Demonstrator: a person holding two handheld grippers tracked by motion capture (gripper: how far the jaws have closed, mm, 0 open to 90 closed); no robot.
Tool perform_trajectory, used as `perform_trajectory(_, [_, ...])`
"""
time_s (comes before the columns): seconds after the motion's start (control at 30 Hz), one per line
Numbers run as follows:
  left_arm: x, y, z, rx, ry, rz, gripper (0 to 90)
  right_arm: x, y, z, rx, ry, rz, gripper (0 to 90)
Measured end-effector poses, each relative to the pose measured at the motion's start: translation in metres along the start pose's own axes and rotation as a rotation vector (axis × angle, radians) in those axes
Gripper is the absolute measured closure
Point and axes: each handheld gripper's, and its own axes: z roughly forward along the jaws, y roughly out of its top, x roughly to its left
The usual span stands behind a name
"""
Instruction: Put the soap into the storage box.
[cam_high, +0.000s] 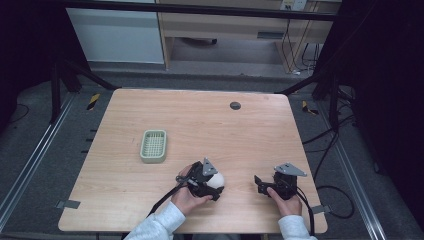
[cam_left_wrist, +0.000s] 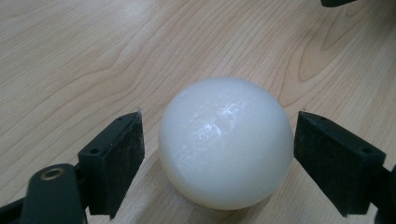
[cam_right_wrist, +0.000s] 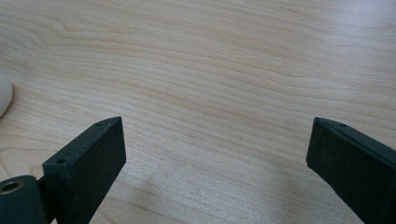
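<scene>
From the high view, a person in pale grey sleeves works at a light wooden table (cam_high: 200, 120), a two-jaw gripper in each hand. The left gripper (cam_high: 212, 182) sits at the near edge, just left of centre, set around a white ball (cam_high: 217, 180) that rests on the tabletop. The right gripper (cam_high: 259, 183) lies well apart to the right, also near the front edge, its jaws pointing left toward the ball over bare wood. A small pale green basket (cam_high: 153, 146) with a slatted bottom stands farther back and to the left, well clear of both hands. A dark round grommet (cam_high: 235, 105) marks the far side of the table.

In the left gripper view, the white ball (cam_left_wrist: 226, 142) sits on the wood between the two black jaws of the left gripper (cam_left_wrist: 217, 154). The jaws stand wide: a clear gap shows between the left pad and the ball, while the right pad is at or just beside the ball's edge, and whether it touches cannot be told. The ball is smooth, glossy and slightly translucent.

In the right gripper view, the right gripper (cam_right_wrist: 215, 154) hangs low over the table with its jaws spread wide and nothing between them but wood grain. A sliver of the white ball (cam_right_wrist: 3, 95) shows at the far left edge, well apart from these jaws.
</scene>
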Motion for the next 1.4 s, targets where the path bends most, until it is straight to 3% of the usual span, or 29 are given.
perform_trajectory(0.47, [0.000,-0.001,0.010,0.023,-0.008,-0.005,19.8,0.000,0.000,0.000,-0.002,0.004,0.000,5.0])
perform_trajectory(1.4, [-0.002,0.000,0.014,0.034,-0.012,0.004,23.6,0.000,0.000,0.000,-0.003,0.003,-0.006,5.0])
